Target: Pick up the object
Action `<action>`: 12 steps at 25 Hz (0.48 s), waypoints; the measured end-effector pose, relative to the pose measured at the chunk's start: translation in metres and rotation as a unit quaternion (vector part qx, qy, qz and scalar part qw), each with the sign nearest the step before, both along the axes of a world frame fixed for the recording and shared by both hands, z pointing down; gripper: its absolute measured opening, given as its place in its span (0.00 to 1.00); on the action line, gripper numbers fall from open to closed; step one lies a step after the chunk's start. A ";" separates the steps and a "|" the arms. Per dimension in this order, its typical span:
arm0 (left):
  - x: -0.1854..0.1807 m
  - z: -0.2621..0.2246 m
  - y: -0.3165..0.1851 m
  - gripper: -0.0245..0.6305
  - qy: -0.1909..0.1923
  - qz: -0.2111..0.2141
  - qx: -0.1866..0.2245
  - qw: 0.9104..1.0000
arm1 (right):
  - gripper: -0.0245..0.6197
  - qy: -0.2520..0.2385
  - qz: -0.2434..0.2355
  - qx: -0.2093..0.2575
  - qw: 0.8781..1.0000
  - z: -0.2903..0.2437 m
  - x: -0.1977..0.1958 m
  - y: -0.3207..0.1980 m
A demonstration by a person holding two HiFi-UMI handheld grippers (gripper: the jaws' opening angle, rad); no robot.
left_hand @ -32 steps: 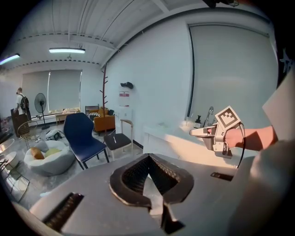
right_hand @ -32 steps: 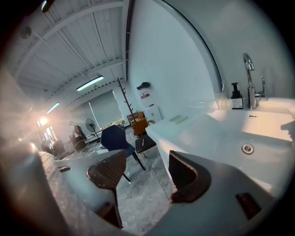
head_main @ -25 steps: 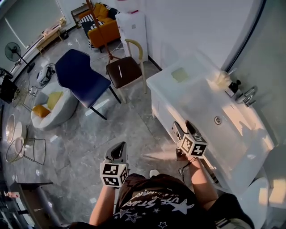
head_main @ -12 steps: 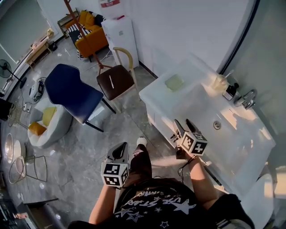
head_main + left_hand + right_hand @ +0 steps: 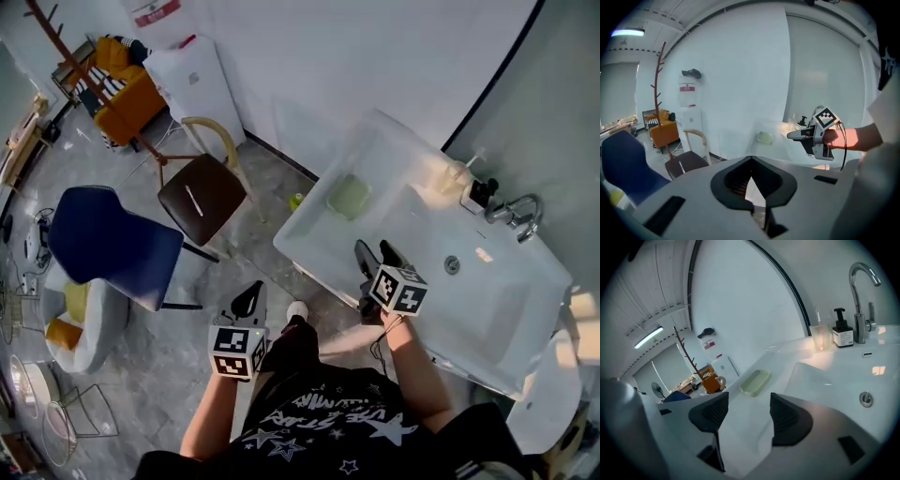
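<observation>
Sitting flat near the left end of the white sink counter (image 5: pixel 386 155), the pale green soap tray (image 5: pixel 349 197) is well clear of both tools. Right gripper (image 5: pixel 373 251) hovers over the counter's front edge, jaws spread wide, aimed toward the tray with just bare countertop between them. Left gripper (image 5: pixel 249 298) hangs lower, out over the floor, jaws pressed together on nothing. Back by the wall you've got a cup (image 5: pixel 820 337), soap bottle (image 5: pixel 842 333) and faucet (image 5: pixel 860 296), all away from the tray. A brown chair (image 5: pixel 202 192) stands off the counter's left end.
</observation>
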State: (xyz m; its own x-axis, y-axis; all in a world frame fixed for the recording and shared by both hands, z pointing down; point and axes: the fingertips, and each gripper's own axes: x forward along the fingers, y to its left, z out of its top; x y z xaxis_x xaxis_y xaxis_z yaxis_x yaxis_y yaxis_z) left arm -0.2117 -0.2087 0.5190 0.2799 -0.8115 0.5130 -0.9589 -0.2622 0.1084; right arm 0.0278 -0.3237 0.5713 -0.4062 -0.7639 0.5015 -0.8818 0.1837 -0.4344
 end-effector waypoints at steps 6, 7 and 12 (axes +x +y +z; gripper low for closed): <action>-0.008 0.009 -0.077 0.06 0.009 0.059 -0.023 0.998 | 0.48 0.021 0.043 -0.019 0.999 0.008 -0.009 -0.053; -0.007 0.010 -0.087 0.06 0.012 0.067 -0.024 0.997 | 0.48 0.024 0.049 -0.023 0.998 0.011 -0.009 -0.060; -0.006 0.020 -0.124 0.06 0.023 0.101 -0.031 0.994 | 0.44 0.041 0.073 -0.042 0.996 0.025 -0.015 -0.088</action>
State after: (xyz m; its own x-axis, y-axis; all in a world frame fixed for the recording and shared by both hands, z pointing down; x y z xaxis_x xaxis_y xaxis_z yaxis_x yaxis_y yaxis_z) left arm -0.2179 -0.3331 0.5391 0.4575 -0.7042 0.5430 -0.8814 -0.4401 0.1719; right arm 0.0130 -0.4121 0.5962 -0.2491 -0.7660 0.5926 -0.9293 0.0169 -0.3688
